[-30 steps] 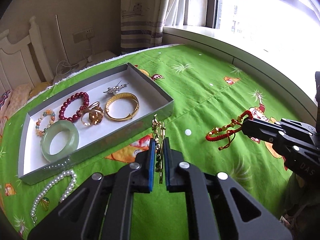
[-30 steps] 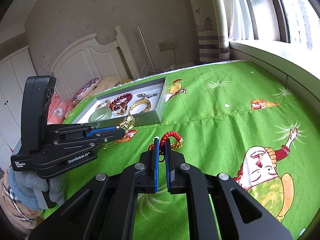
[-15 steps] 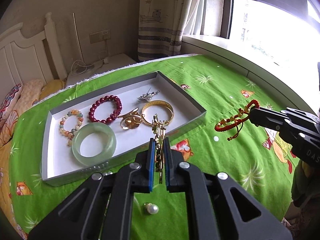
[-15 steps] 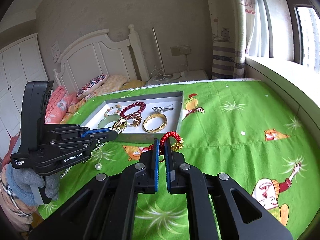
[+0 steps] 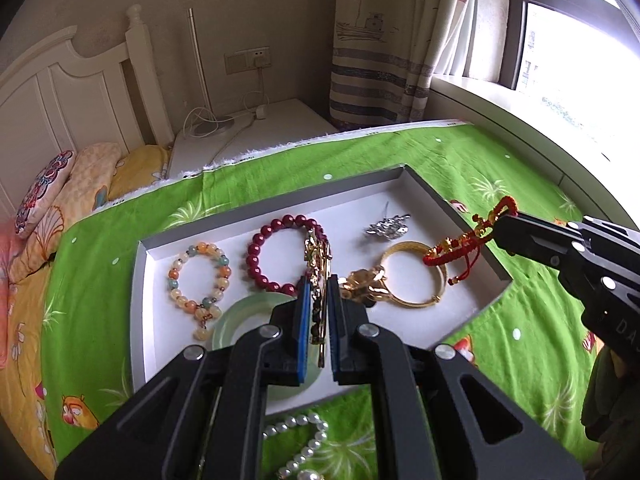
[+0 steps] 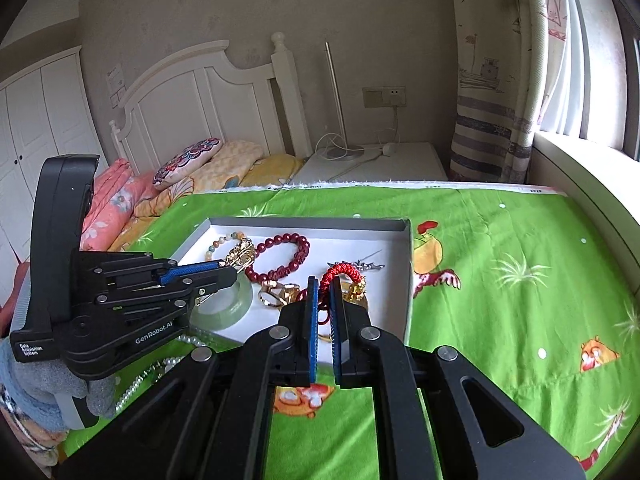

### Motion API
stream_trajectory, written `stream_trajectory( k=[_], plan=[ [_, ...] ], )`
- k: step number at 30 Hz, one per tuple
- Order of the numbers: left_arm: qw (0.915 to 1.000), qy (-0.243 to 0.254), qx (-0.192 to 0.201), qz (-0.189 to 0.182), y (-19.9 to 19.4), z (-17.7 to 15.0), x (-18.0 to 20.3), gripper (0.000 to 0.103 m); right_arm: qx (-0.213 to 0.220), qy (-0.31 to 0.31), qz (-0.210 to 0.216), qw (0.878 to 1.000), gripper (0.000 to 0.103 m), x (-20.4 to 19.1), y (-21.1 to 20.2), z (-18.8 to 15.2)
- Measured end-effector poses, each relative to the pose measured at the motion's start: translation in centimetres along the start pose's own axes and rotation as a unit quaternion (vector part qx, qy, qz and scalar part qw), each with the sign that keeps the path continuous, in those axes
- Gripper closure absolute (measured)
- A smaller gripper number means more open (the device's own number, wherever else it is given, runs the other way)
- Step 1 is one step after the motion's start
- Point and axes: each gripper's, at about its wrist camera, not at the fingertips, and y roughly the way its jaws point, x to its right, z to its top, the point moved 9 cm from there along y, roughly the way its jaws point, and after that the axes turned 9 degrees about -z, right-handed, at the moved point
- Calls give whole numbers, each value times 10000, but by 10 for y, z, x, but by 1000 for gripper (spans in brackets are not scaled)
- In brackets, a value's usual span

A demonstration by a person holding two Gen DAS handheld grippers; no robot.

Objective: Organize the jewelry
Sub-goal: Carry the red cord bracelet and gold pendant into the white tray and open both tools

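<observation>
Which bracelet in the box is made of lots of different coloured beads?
The pastel bead bracelet at the white box's left end; its neighbour, the dark red bead bracelet, is one colour only.

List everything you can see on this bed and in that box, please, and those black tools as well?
Tray: one, grey-white, on the bedspread.
Beaded bracelets: two, dark red and pastel, in tray.
Jade bangle: one, pale green, in tray.
Gold bangle: one, in tray.
Silver brooch: one, in tray.
Pearl necklace: one, white, on bedspread.
Bedspread: one, green.
Left gripper: shut on gold chain.
Right gripper: shut on red cord bracelet.
</observation>
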Motion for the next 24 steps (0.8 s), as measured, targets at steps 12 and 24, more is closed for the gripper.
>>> stream_trajectory(
  k=[12, 24],
  plan=[
    [9982, -414, -146, 420, 21, 7, -53, 95, -285, 128, -199, 9993, 96, -23, 78, 38],
    [9961, -513, 229, 685, -17, -7, -71, 26, -342, 234, 193, 9990, 38, -18, 50, 18]
  ],
)
